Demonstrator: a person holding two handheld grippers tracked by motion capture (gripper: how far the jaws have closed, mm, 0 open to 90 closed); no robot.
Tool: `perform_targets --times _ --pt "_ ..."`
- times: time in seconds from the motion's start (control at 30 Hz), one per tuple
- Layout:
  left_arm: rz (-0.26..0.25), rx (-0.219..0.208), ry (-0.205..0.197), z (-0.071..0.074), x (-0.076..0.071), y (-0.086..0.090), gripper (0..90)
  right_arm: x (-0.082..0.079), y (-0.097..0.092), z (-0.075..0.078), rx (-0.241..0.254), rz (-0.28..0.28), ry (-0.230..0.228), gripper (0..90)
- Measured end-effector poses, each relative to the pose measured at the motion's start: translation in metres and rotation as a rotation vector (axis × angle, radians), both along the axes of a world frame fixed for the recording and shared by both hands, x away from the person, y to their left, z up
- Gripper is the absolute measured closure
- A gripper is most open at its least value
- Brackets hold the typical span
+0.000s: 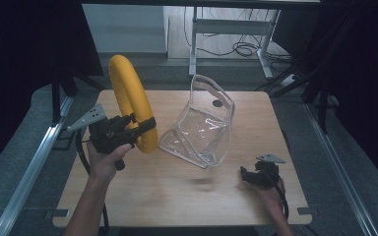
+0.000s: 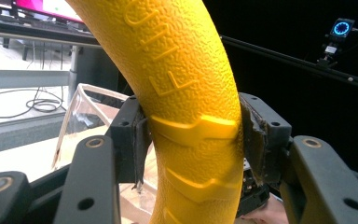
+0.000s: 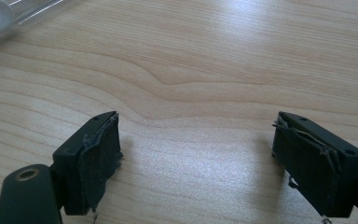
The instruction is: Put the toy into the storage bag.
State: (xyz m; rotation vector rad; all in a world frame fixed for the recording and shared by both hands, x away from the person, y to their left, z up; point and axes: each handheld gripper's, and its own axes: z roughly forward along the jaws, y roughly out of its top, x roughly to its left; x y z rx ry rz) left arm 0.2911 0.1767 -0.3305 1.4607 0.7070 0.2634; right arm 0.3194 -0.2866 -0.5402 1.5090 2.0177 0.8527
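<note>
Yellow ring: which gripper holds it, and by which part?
The left gripper clamps the yellow ring across its lower rim; the right gripper holds nothing.

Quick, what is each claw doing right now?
Left claw: closed on the yellow ring, holding it up above the table.
Right claw: open, holding nothing, low over the bare wood.

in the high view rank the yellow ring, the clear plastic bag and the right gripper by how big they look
1. clear plastic bag, largest.
2. yellow ring, slimmer but nearly as long. It is lifted toward the camera in the left gripper, so this gap is unsure.
3. right gripper, clearly smallest.
</note>
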Motion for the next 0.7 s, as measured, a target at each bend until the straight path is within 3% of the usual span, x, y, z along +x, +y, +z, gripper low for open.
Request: perform_targets --times 0.7 --pt "-0.02 -0.001 -0.016 0.019 0.011 -0.018 47.5 0.0 0.0 0.0 0.0 0.0 0.0 15.6"
